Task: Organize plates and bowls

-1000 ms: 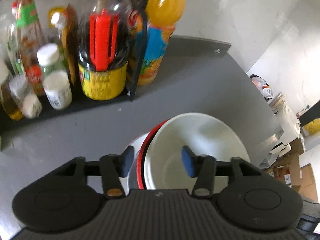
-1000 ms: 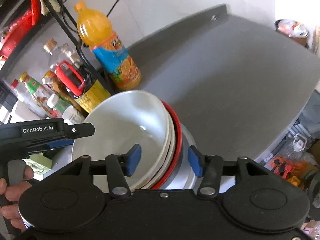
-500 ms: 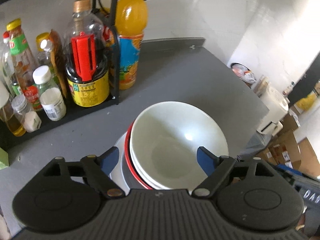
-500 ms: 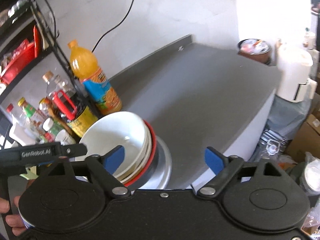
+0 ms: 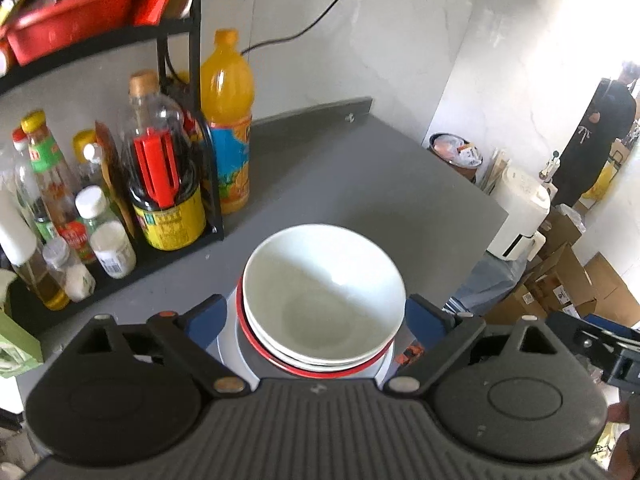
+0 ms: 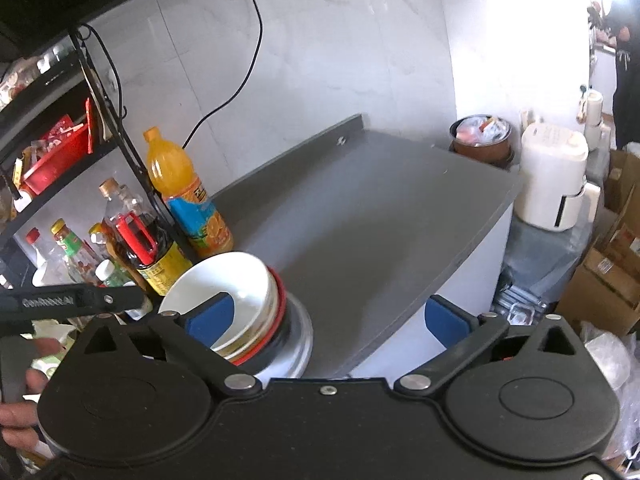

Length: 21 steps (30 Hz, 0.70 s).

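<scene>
A white bowl (image 5: 324, 292) sits on top of a stack, over another white bowl, a red-rimmed bowl (image 5: 256, 344) and a silver dish (image 5: 230, 344), on the grey counter (image 5: 360, 184). My left gripper (image 5: 316, 322) hovers above the stack's near side, open wide and holding nothing, its blue pads (image 5: 206, 320) flanking the bowls. In the right wrist view the stack (image 6: 240, 300) lies at lower left. My right gripper (image 6: 328, 320) is open and empty over the counter edge, its left pad in front of the bowl. A hand (image 6: 20, 412) holds the left gripper (image 6: 76, 300).
A black rack (image 5: 200, 128) with several sauce bottles and an orange juice bottle (image 5: 228, 120) stands left of the stack. The counter's front edge drops off to the right. Beyond it are a white appliance (image 6: 554, 184), cardboard boxes (image 6: 612, 272), a bin (image 6: 482, 136) and a distant person (image 5: 596, 132).
Both grippers went from half shut about the stack's rim to wide open and drew back and up. The stack stays on the counter.
</scene>
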{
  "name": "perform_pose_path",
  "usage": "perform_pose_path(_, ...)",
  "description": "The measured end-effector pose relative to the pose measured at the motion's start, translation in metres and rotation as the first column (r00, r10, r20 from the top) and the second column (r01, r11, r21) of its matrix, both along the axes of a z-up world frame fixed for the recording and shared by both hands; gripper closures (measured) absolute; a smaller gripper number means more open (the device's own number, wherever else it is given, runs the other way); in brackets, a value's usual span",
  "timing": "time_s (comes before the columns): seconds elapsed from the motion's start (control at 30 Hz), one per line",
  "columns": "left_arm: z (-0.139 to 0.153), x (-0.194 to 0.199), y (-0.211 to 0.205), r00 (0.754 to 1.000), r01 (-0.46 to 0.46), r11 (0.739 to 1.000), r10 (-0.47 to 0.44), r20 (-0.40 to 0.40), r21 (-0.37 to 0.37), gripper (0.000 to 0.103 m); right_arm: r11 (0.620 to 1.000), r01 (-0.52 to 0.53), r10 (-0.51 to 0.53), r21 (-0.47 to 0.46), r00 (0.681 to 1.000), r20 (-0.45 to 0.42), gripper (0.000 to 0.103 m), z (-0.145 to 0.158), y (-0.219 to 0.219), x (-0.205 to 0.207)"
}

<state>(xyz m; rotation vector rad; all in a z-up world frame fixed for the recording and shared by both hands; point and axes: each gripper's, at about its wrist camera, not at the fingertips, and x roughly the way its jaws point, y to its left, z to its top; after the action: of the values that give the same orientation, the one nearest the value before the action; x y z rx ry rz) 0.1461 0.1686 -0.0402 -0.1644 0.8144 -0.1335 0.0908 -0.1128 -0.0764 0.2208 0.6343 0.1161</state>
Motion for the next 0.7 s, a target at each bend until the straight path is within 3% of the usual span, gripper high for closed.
perform_pose_path(0.2, 0.016, -0.019, -0.014, 1.0, -0.022, 1.0, 0.022, 0.021, 0.0, 0.006, 0.999, 0.042, -0.042, 0.0, 0.999, -0.018, 0.0, 0.01, -0.038, -0.022)
perform_pose_path(0.43, 0.025, -0.042, -0.045, 0.998, 0.058, 0.998, -0.059, 0.026, 0.028, 0.005, 0.994, 0.104, -0.105, -0.031, 0.994, -0.009, 0.0, 0.016, -0.073, -0.051)
perform_pose_path(0.7, 0.033, -0.067, -0.064, 0.999, 0.05, 0.998, -0.051, 0.019, 0.029, 0.005, 0.991, 0.135, -0.135, -0.011, 0.991, -0.002, 0.0, 0.022, -0.089, -0.077)
